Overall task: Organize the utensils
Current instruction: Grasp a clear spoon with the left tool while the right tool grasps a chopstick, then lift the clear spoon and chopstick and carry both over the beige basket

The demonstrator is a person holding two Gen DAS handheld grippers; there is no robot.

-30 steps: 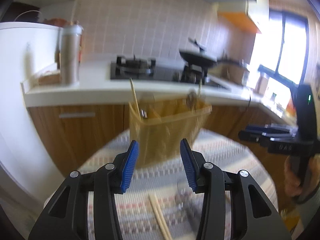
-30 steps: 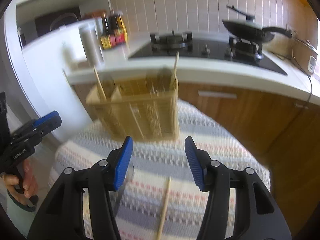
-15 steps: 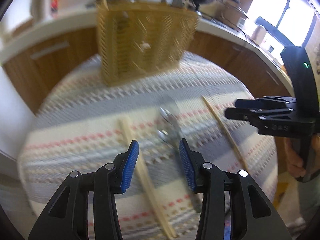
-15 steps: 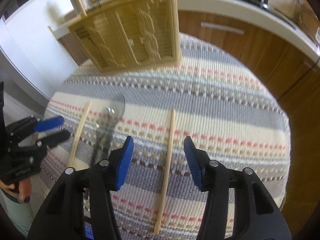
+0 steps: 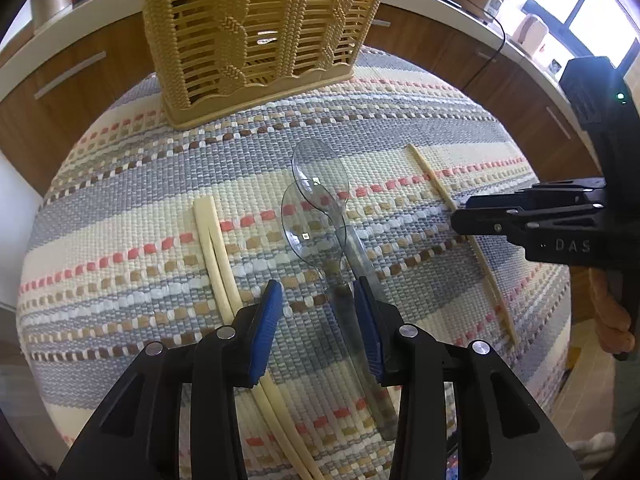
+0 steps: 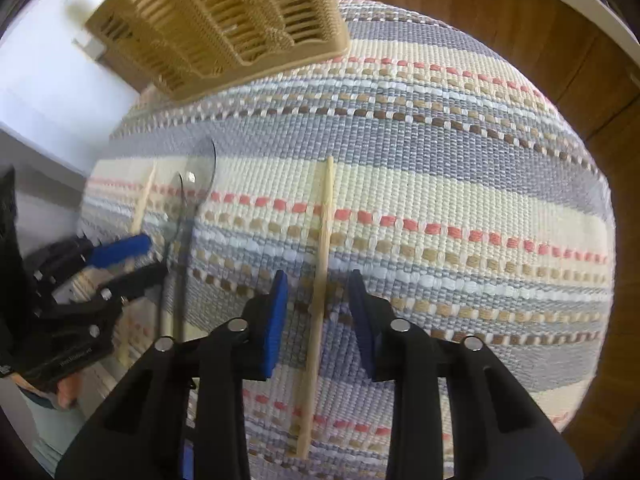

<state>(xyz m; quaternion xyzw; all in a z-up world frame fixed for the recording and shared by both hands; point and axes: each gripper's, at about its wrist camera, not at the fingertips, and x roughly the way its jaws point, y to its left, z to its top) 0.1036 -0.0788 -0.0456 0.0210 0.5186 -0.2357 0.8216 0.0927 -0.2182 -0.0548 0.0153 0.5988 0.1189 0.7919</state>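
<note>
Two clear plastic spoons lie overlapped on the striped mat. My left gripper is open low over their handles; the handles pass by its right finger. A pair of pale chopsticks lies left of it. A single chopstick lies between the open fingers of my right gripper; it also shows in the left wrist view. The woven yellow utensil basket stands at the mat's far edge. The spoons also show in the right wrist view.
Wooden cabinets and a white counter edge run behind the round table. The right gripper's body shows at the right of the left view; the left gripper shows at the left of the right view.
Both grippers have tilted down and come close to the mat. The left one now stands over the spoon handles, the right one astride the single chopstick. Both stay open.
</note>
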